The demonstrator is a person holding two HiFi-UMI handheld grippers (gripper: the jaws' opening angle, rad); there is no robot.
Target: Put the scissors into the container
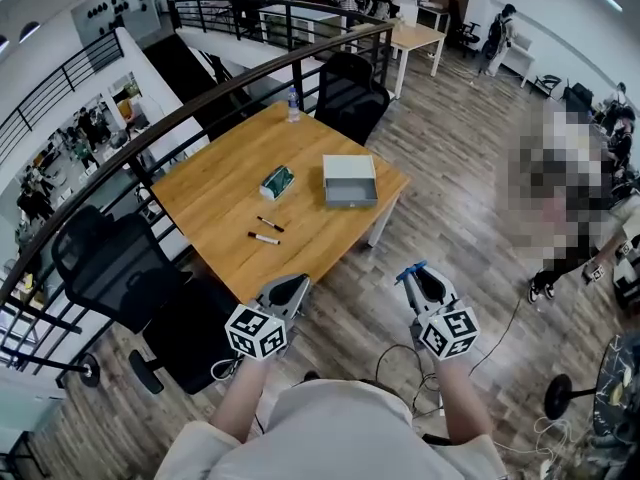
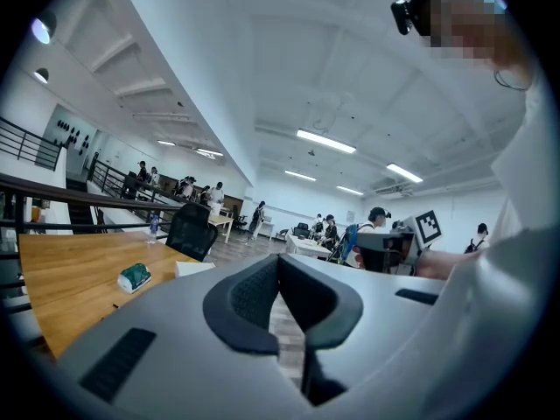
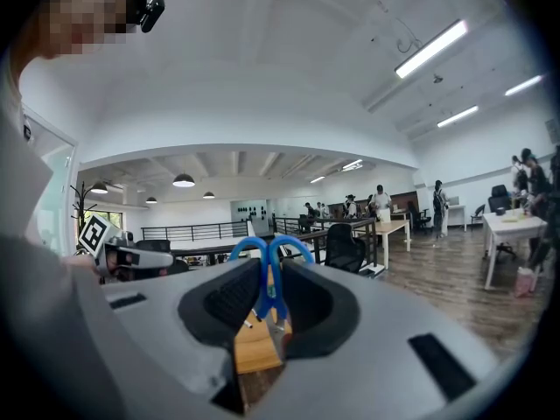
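Close to us, our right tongs [image 1: 418, 274] are clenched on the blue-handled scissors [image 3: 267, 274]. Our left tongs [image 1: 292, 286] are pressed together, empty. We judge this the carry. Next we must reach across the worktop [image 1: 215, 203] to the open container [image 1: 350, 199] beyond.

**Desk:** What's the tally on your feed?

**Operator:** I count one light wooden table [image 1: 215, 203]. On it are one shallow grey open box [image 1: 350, 180], one green-and-white packet [image 1: 277, 181], two black marker pens [image 1: 270, 224] and one clear plastic bottle [image 1: 293, 105]. Three black office chairs [image 1: 345, 93] stand round it.

**Desk:** And at your end?

**Operator:** I'm running two grey two-jaw tools, the left gripper [image 1: 290, 286] and the right gripper [image 1: 420, 273], plus one pair of blue-handled scissors [image 3: 267, 274].
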